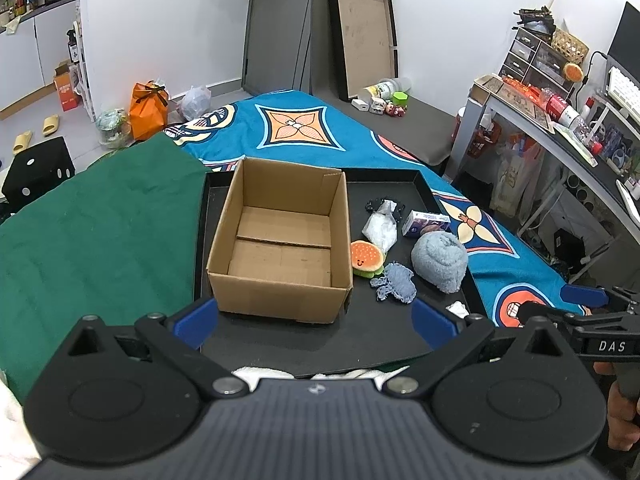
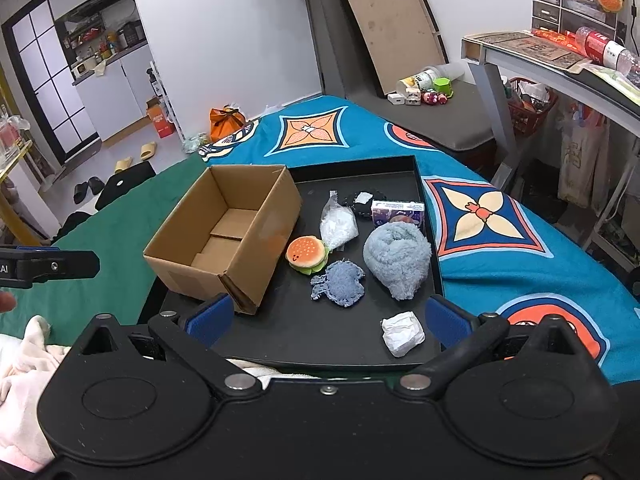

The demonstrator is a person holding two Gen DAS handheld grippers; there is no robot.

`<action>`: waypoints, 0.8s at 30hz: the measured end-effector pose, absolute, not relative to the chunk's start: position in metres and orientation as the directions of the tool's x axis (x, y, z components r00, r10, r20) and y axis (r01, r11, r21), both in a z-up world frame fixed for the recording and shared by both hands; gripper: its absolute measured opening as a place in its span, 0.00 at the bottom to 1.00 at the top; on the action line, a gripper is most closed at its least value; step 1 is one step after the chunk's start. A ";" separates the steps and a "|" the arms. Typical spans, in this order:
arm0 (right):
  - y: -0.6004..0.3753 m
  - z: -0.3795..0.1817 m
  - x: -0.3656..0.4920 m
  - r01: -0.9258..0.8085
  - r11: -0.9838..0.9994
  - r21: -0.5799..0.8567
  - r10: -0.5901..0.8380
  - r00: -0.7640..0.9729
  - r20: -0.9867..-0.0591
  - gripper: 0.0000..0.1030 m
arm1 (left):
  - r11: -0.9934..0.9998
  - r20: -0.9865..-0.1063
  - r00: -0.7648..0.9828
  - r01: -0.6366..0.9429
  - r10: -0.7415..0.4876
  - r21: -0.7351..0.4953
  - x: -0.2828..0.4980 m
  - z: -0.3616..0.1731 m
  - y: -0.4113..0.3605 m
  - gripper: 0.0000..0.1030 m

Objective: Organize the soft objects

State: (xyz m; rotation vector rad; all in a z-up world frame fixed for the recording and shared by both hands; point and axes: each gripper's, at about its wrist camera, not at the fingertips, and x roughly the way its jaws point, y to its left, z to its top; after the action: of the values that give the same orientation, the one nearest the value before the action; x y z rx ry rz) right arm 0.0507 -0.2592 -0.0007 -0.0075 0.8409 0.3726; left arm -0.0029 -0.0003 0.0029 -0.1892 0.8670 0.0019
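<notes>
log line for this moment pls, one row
phase: pre-grasp | left gripper: open, holds nothing | right gripper: open, holds nothing | cardboard box: no items inside | burger plush, blue towel roll: on black tray

Beyond my tray I see a blue patterned blanket (image 2: pixel 480 216) spread beside a green cloth (image 1: pixel 100 232), and a big shallow box lid (image 2: pixel 394 32) leaning upright against the far wall. On the floor past the bed sit an orange gift bag (image 1: pixel 148 110), a pair of yellow slippers (image 2: pixel 136 156) well apart from it, and a black cube with white dots (image 1: pixel 38 172) nearer me. To my right stands a grey desk (image 2: pixel 532 68) crowded with small drawers (image 1: pixel 532 56) and a woven basket (image 1: pixel 570 46).
</notes>
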 end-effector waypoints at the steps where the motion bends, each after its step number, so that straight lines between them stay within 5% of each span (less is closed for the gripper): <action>1: -0.259 0.000 0.050 -0.325 0.936 0.139 0.319 0.607 -0.728 1.00 | 0.983 -0.756 0.650 -0.080 -0.075 -0.167 -0.003 0.004 0.001 0.99; 24: -0.256 0.003 0.048 -0.343 0.929 0.141 0.336 0.615 -0.713 1.00 | 0.988 -0.756 0.653 -0.080 -0.046 -0.129 -0.007 0.005 0.003 0.99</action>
State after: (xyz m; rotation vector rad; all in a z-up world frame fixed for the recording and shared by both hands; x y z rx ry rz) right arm 0.0484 -0.2557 0.0034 -0.0094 0.8194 0.3913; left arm -0.0069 0.0030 0.0049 -0.1560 0.8606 0.0191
